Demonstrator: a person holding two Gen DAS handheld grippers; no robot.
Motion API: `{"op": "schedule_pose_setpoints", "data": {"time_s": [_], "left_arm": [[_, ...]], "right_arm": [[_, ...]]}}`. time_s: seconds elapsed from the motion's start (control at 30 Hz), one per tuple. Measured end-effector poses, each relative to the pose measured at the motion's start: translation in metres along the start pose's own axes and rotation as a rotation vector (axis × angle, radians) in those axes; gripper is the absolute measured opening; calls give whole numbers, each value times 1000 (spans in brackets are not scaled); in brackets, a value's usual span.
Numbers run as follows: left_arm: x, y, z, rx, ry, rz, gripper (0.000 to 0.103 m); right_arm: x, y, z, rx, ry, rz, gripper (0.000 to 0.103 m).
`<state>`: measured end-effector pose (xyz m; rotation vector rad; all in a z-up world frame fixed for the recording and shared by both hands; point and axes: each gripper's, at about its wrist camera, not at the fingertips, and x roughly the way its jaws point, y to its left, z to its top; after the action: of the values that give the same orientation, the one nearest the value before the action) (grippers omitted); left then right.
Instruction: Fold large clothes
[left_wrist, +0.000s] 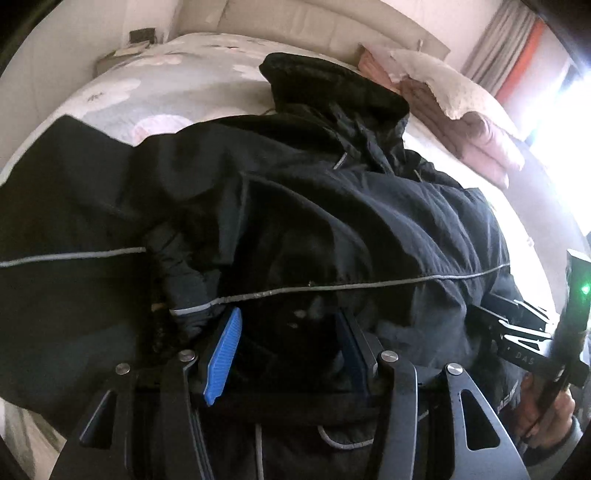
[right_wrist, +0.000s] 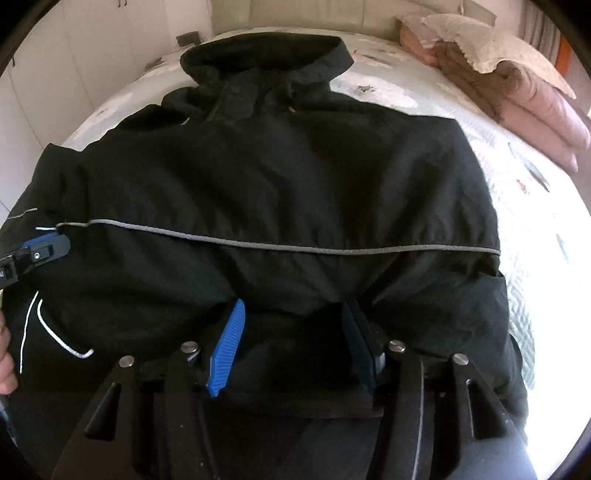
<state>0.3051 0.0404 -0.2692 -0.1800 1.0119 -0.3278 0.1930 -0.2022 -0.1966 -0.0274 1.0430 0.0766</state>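
Note:
A large black jacket (right_wrist: 280, 177) with a grey reflective stripe lies spread on the bed, collar at the far end; it also fills the left wrist view (left_wrist: 332, 221), partly folded over itself. My left gripper (left_wrist: 288, 343) is open, its blue pads wide apart over the jacket's lower part near a sleeve cuff. It shows at the left edge of the right wrist view (right_wrist: 48, 240). My right gripper (right_wrist: 295, 339) is open over the jacket's lower hem, with fabric between the pads but not pinched. Its body shows at the right edge of the left wrist view.
The bed (right_wrist: 517, 206) has a pale floral sheet. A stack of folded pink blankets with a cream cover (right_wrist: 517, 85) sits at the far right. A padded headboard (left_wrist: 314, 26) and white wall stand behind. A bright window (left_wrist: 554, 103) glares at right.

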Motion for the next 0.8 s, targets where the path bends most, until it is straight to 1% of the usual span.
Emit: {"op": "schedule_pose_setpoints", "data": {"time_s": [0.1, 0.13, 0.17, 0.2, 0.27, 0.3, 0.33, 0.4, 0.47, 0.5, 0.57, 0.6, 0.63, 0.67, 0.73, 0.8], "left_arm": [[-25, -1, -1, -9, -38, -48, 54], [-41, 4, -3, -25, -69, -67, 54], [-50, 10, -5, -36, -92, -71, 54], [-63, 18, -7, -50, -117, -65, 54], [-95, 48, -14, -95, -164, -20, 54], [-104, 58, -15, -116, -178, -1, 54], [-120, 79, -18, -148, -198, 35, 54], [-144, 119, -24, -212, -226, 119, 55], [-164, 164, -31, -299, -239, 185, 56], [-175, 193, -36, -367, -242, 222, 59], [-190, 243, -46, -485, -257, 258, 61], [-196, 265, -51, -537, -266, 264, 61], [-199, 283, -56, -587, -275, 261, 62], [-202, 309, -61, -656, -283, 245, 62], [-200, 340, -65, -741, -290, 203, 63], [-193, 364, -69, -810, -297, 140, 63]], "right_arm": [[-9, 7, 2, 2, 17, -10, 58], [-13, 11, 3, 1, 16, 15, 58], [-17, 14, 9, -3, 7, 50, 58], [-16, 18, 14, -8, -3, 67, 58], [-33, 38, 19, -46, -46, 97, 58], [-37, 45, 22, -58, -60, 106, 58], [-42, 56, 26, -77, -85, 122, 59], [-39, 70, 33, -93, -109, 118, 60], [-23, 75, 33, -90, -125, 94, 65], [-11, 76, 32, -83, -120, 84, 65], [17, 68, 23, -38, -91, 103, 68], [23, 65, 19, -28, -122, 115, 69], [19, 63, 14, -30, -156, 115, 70], [19, 65, 15, -30, -152, 105, 72], [18, 67, 14, -37, -153, 91, 73], [19, 67, 14, -40, -153, 88, 75]]}}
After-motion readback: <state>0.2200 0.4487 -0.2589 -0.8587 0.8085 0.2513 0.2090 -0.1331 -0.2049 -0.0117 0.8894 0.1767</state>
